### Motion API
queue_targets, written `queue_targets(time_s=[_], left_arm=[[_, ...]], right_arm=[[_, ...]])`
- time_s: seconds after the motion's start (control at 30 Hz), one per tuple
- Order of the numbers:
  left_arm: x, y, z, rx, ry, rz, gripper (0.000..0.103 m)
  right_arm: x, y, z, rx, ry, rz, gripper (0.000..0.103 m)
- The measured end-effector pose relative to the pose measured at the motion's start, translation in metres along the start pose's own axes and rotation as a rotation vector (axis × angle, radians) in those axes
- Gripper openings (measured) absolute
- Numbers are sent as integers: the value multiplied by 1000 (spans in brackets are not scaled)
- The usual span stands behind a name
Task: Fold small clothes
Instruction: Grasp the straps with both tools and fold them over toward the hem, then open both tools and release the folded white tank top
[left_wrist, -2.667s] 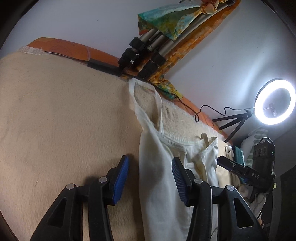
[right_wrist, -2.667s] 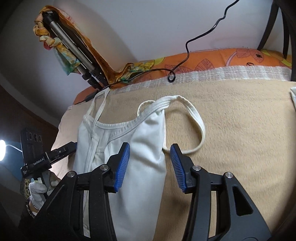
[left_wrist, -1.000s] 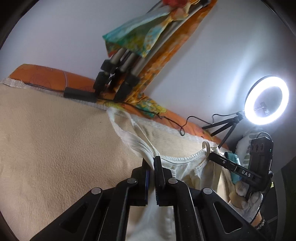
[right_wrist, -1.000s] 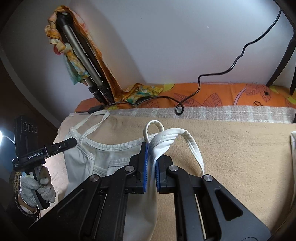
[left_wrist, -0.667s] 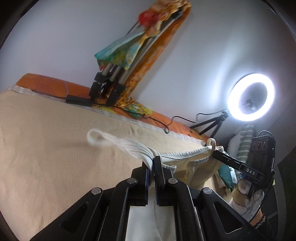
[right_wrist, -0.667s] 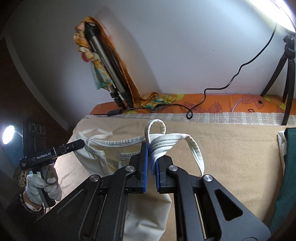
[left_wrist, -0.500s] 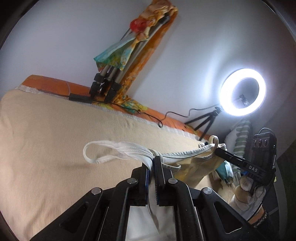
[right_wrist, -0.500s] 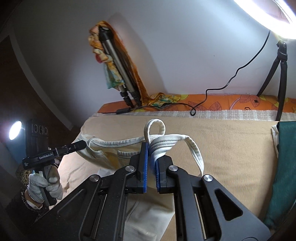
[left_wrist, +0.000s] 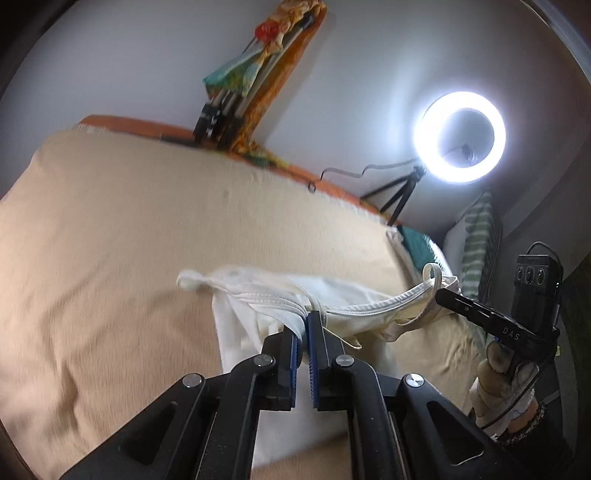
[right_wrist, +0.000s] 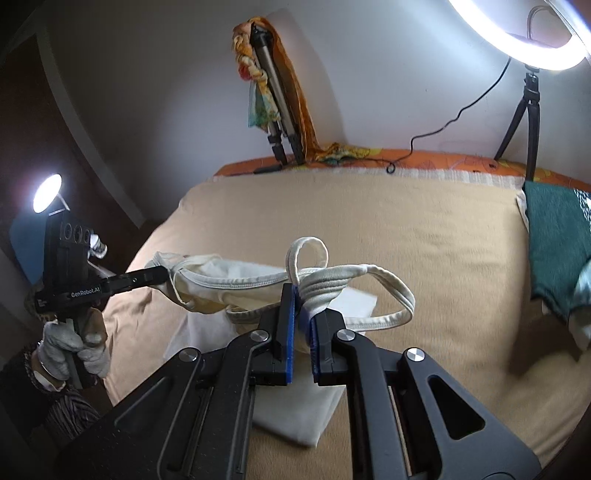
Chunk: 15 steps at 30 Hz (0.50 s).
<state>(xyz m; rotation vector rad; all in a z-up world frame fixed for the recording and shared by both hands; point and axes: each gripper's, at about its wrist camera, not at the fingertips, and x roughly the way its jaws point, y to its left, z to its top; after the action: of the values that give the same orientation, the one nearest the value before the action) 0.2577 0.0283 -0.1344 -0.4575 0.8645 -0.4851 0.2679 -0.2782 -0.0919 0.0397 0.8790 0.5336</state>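
Each hand-held gripper, left (left_wrist: 306, 334) and right (right_wrist: 302, 321), is clamped on a strap of the top (right_wrist: 236, 277), lifted above the bed (right_wrist: 424, 229) near its front edge. It looks light, limp; hold the seams.

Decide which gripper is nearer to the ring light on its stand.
The right gripper. In its view the ring light looms large, close overhead. From the left gripper, the ring light appears smaller, beyond the right gripper.

Ring light (left_wrist: 459, 137) lit; folded tripod (right_wrist: 277, 110) against wall; teal cloth (right_wrist: 554, 247).
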Motion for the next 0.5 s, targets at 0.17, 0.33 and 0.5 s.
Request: queue_targets(time_s=[0.17,0.33,0.5], left_arm=[[-1,-3,-26,26,30,22,2],[0,-4,-45,54,91,65,7],[-16,-6,-61,79,155,97,23]], right_arm=[[-3,9,-31,-18,23,-27,8],[-5,12,-49,-42,59,-53,8],[-18,8,-67,-32,127,-43,17]])
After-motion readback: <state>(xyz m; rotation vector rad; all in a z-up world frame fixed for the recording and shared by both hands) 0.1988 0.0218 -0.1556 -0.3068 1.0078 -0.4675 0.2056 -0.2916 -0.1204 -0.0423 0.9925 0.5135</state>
